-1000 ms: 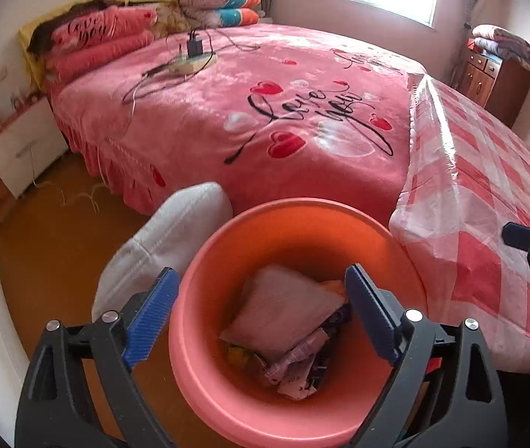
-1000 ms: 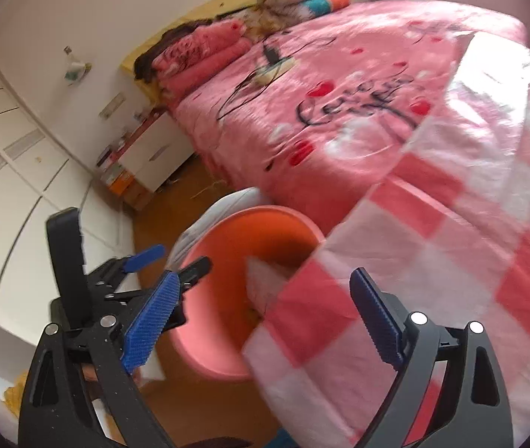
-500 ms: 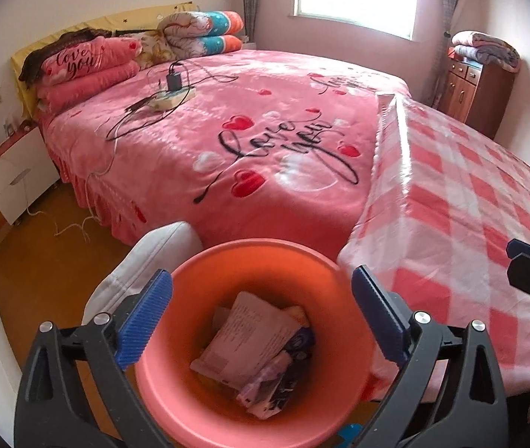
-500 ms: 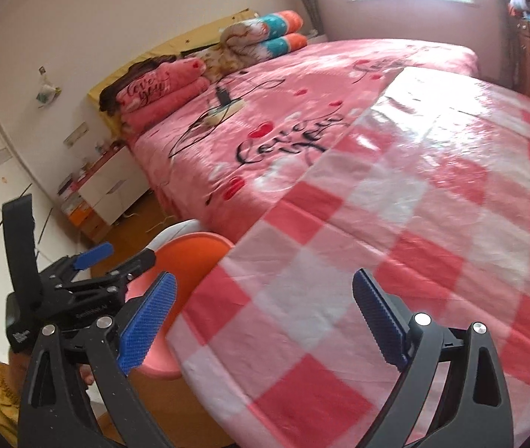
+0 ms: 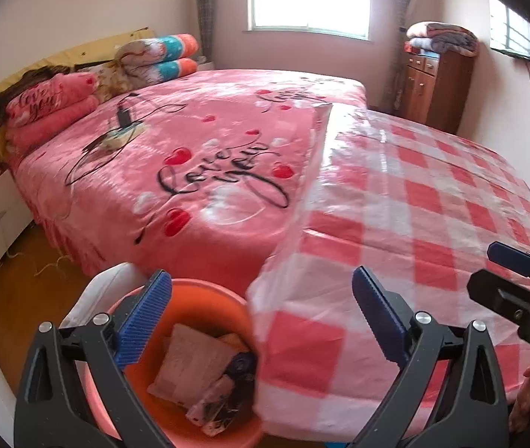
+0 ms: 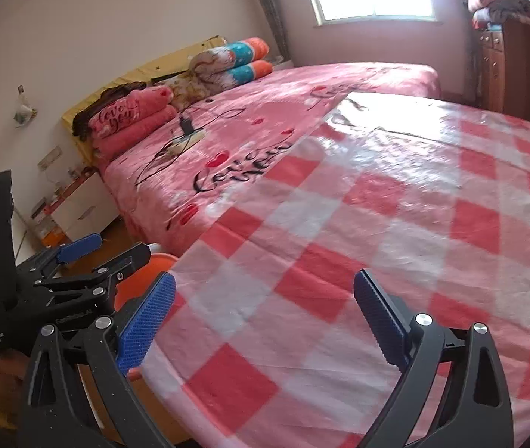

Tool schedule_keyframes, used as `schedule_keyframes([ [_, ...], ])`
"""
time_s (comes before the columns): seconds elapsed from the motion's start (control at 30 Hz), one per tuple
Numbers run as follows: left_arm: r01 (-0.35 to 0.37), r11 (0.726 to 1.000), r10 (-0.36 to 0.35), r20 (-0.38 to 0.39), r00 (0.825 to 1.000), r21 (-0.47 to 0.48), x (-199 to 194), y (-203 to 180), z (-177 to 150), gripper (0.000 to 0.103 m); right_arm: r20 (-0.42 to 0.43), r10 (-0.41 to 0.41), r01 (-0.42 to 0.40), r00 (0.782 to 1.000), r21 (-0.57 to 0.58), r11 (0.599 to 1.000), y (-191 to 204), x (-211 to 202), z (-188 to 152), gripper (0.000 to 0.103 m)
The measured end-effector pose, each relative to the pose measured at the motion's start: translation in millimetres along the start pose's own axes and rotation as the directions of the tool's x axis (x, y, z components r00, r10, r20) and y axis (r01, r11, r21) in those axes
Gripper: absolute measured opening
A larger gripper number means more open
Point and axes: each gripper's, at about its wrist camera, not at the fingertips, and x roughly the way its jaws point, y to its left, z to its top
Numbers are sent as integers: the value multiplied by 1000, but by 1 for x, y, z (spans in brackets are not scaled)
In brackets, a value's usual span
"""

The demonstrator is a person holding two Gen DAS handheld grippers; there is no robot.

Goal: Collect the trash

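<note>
Beside one checked tablecloth (image 5: 414,201), one orange bin (image 5: 205,298) holds several wrappers (image 5: 190,369); both grippers' fingers (image 5: 145,321) gape wide, empty.

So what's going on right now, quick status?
Left gripper open, empty. Right gripper open, empty. Orange bin holds wrappers. Checked tablecloth overhangs bin's edge.

A desk (image 5: 433,201) under a glossy red-and-white checked plastic cloth (image 6: 395,224) stands against the foot of a bed (image 5: 197,171). The bed's pink blanket (image 5: 227,138) carries a power strip (image 5: 121,138) with a black charger and trailing cables, folded pink blankets (image 5: 46,108) and rolled quilts (image 5: 160,58) at the head. An orange bin (image 5: 205,300) of wrappers stands on the wooden floor (image 5: 14,306) beside the desk's corner.
</note>
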Motion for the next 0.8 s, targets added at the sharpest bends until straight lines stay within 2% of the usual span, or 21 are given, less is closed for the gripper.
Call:
schedule_keyframes([
  [0.3,50,997,-50,15,999,51,-2,-42,11,98,82,-79,77,993,32,997,-28,-26,0,95],
  [0.8,107,989,-109,12,994,105,7,-100,26,98,147,-186,168,971,129,977,-87,-52,-3,95],
])
